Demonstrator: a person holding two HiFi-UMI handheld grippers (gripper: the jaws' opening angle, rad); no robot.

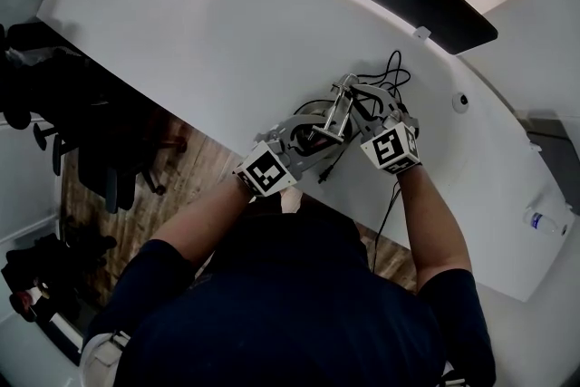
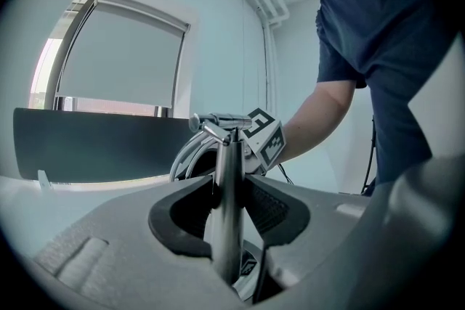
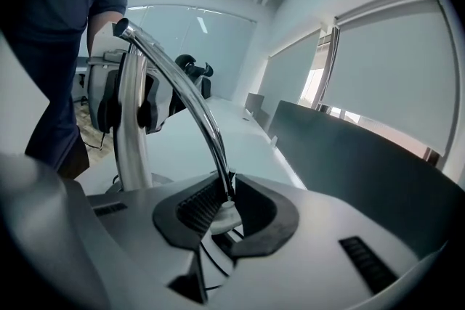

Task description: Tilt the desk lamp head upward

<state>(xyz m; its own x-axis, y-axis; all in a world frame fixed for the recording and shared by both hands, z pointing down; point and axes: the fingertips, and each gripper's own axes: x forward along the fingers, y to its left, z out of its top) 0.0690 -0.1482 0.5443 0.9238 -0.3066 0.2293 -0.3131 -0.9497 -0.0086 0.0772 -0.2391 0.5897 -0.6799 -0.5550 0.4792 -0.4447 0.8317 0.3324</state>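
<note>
Left tool [image 2: 229,185] clamps the lamp post [image 2: 227,221], steadying it; right tool [image 3: 227,196] pinches the curved arm [image 3: 192,98] near its tip, likely to lever it upward.

Desk lamp [image 1: 337,115]: polished chrome, stands on the white counter [image 1: 227,41] close to its near edge, right of the middle. Straight post [image 2: 227,200] is upright, roughly vertical, with a short crossbar joint [image 2: 218,123] at the top. From that joint a thin curved arm [image 3: 185,94] bows over and down, ending in a small whitish piece [image 3: 221,215]. Black cord [image 1: 391,72] loops on the counter behind the lamp, toward the far edge. The shape of the lamp head can't be made out.
</note>
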